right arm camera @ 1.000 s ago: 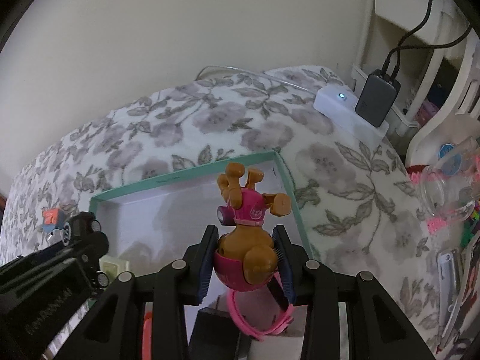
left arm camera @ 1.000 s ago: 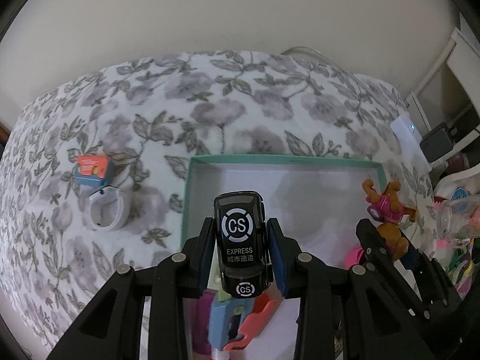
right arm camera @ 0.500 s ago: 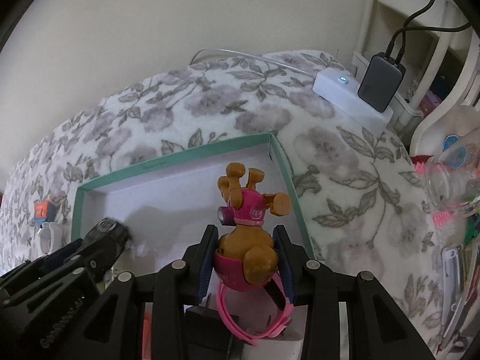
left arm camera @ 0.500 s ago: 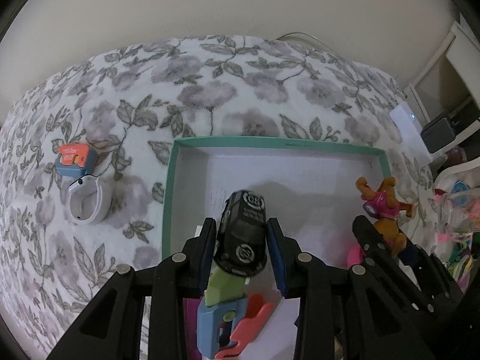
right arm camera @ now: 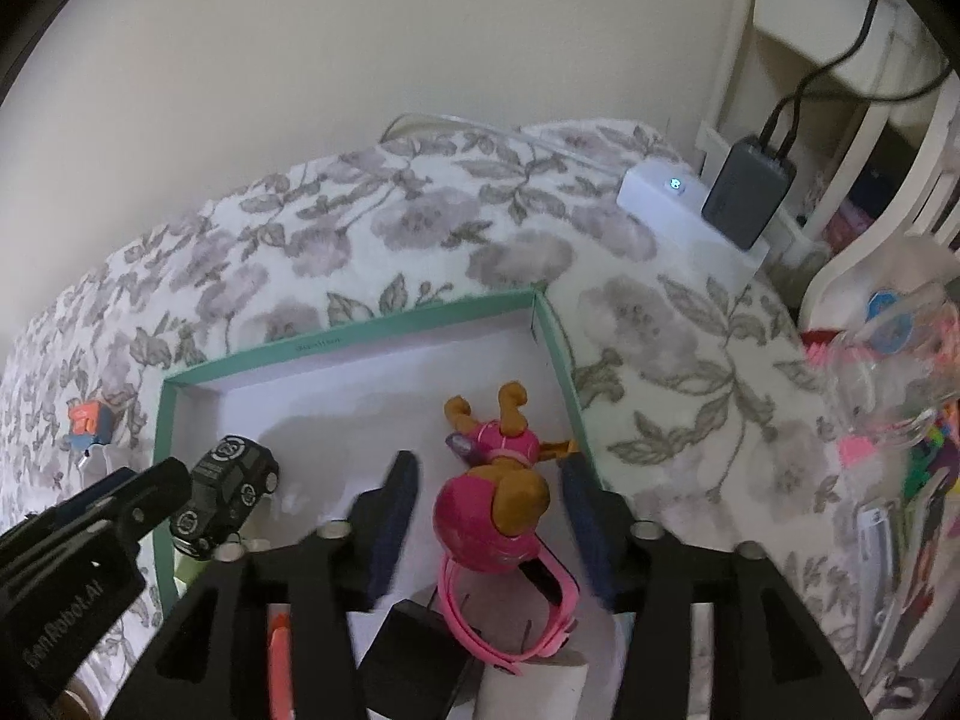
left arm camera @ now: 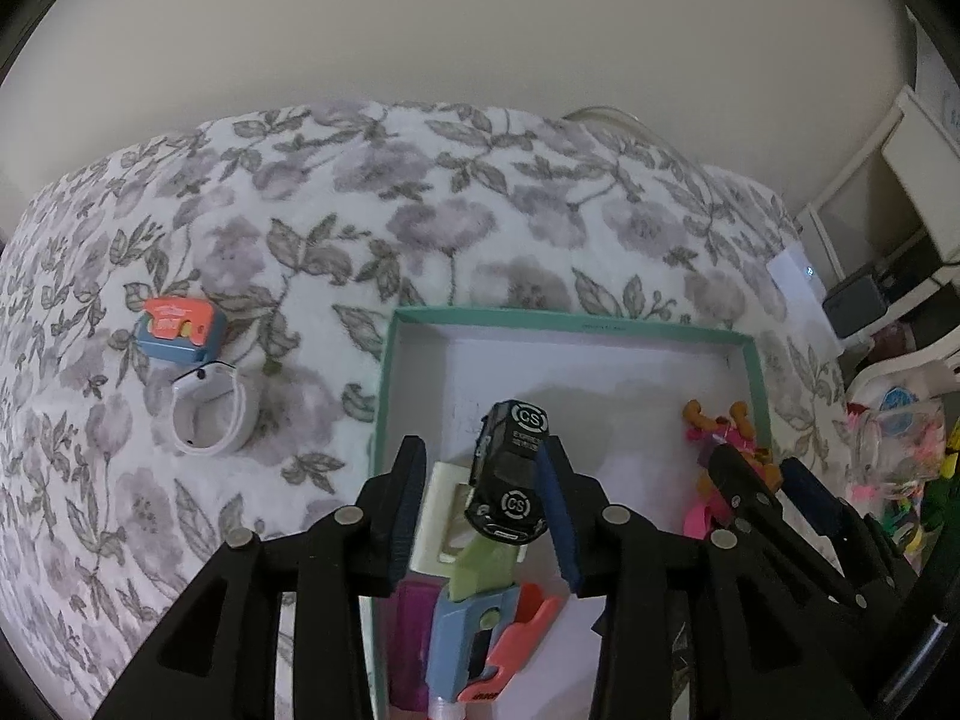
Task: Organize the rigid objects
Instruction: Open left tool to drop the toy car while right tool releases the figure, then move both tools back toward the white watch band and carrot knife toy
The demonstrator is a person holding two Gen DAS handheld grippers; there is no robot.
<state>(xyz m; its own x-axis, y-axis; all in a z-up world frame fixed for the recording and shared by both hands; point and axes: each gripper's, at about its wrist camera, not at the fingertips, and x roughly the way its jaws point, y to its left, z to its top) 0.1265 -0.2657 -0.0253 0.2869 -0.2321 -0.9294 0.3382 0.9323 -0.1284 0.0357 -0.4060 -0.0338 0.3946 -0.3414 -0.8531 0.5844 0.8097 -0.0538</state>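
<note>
Left wrist: black toy car [left arm camera: 511,474] between spread left claw [left arm camera: 483,504] pads (touching right one).

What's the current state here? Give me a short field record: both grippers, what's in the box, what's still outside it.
left gripper: open, fingers apart; black toy car between them, leaning on the other items in the box
right gripper: open, fingers clear of the pink-and-brown dog figure
box: teal-rimmed tray on the floral blanket
box contents: car, dog figure, pink band, blue-and-coral toy
outside box: orange-and-blue toy, white ring, left of tray
</note>
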